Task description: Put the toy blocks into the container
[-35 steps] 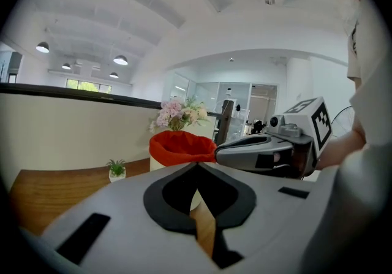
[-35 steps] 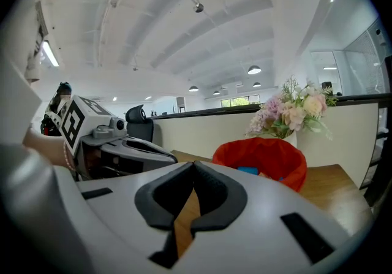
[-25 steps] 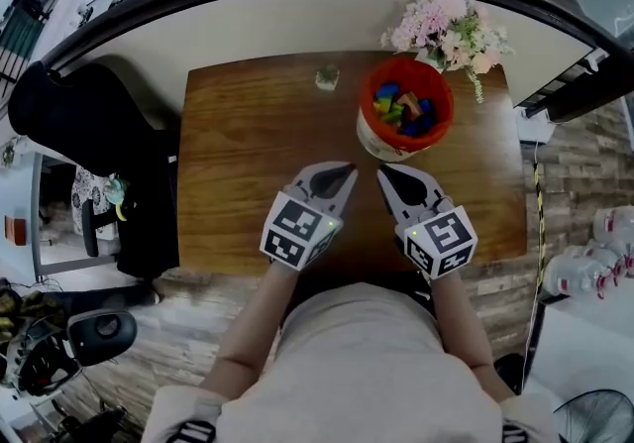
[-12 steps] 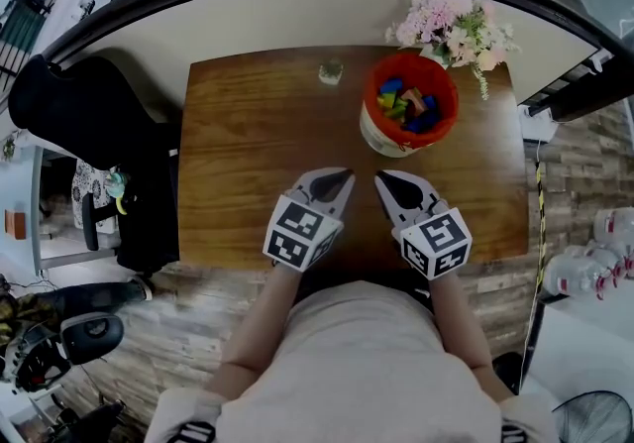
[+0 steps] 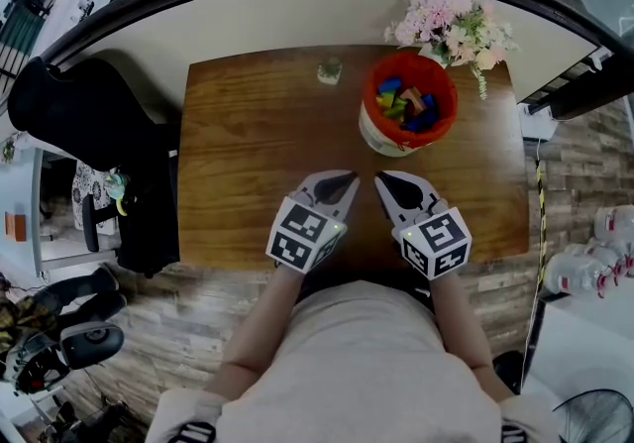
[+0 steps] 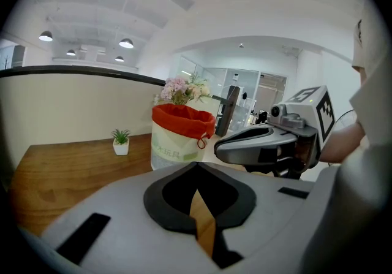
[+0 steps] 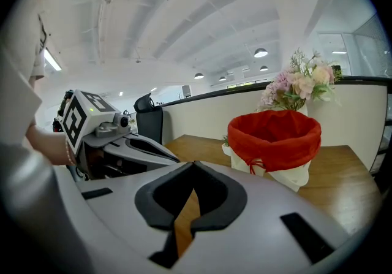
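A white container with a red liner [image 5: 408, 114] stands at the back right of the wooden table [image 5: 258, 134], with several colourful toy blocks [image 5: 404, 104] inside it. The same container shows in the left gripper view [image 6: 182, 135] and in the right gripper view [image 7: 275, 144]. My left gripper [image 5: 349, 176] and right gripper [image 5: 380, 176] hover side by side near the table's front edge, tips pointing toward each other. Both are shut with nothing between the jaws. No loose block shows on the table.
A small potted plant [image 5: 329, 71] sits at the table's back edge, and a pink flower bouquet [image 5: 451, 25] stands behind the container. A black chair [image 5: 89, 124] is to the left of the table. A curved wall runs behind it.
Both grippers stay almost in place, shifting only slightly. The head view has drifted a little, so the table sits marginally differently in the picture.
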